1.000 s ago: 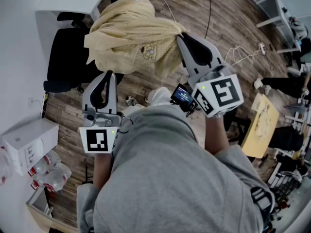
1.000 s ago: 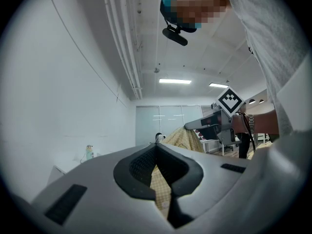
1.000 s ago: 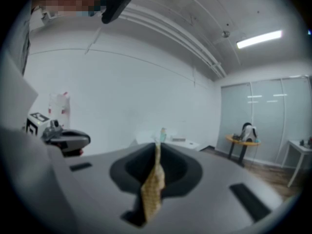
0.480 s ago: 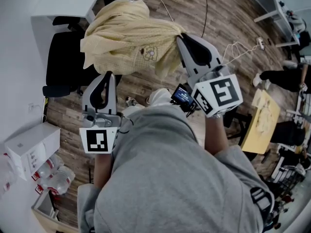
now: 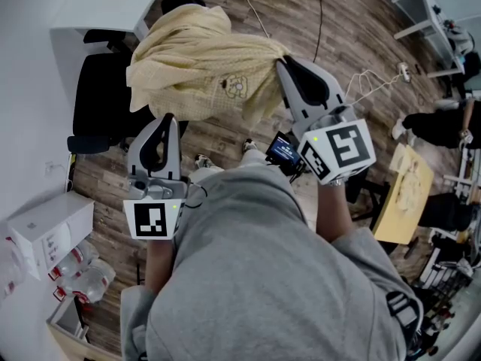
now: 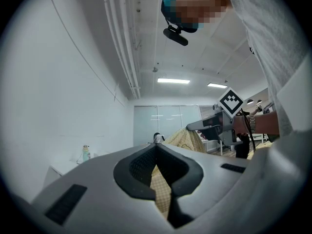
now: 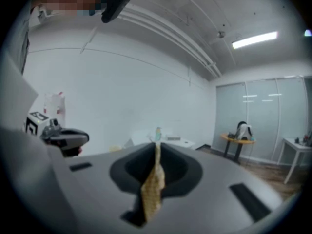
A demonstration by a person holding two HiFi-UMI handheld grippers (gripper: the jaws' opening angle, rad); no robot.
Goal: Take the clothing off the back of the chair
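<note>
A pale yellow checked garment [image 5: 203, 62] hangs bunched in the air between my two grippers, above the wood floor. My right gripper [image 5: 281, 57] is shut on its right edge; in the right gripper view a strip of the yellow cloth [image 7: 152, 189] is pinched between the jaws. My left gripper [image 5: 167, 116] is shut on the lower left edge, and the cloth [image 6: 161, 191] shows between its jaws in the left gripper view. The black office chair [image 5: 101, 96] stands on the left, its back bare.
A white desk [image 5: 113, 2] stands at the top left behind the chair. A white box [image 5: 45, 228] and packed bottles [image 5: 79, 273] lie at the lower left. A yellow table [image 5: 402, 194] and seated people are at the right. Cables [image 5: 368, 85] run across the floor.
The garment has shifted slightly and hangs a little differently between the grippers. Both grippers have stayed almost in place, still shut on the cloth.
</note>
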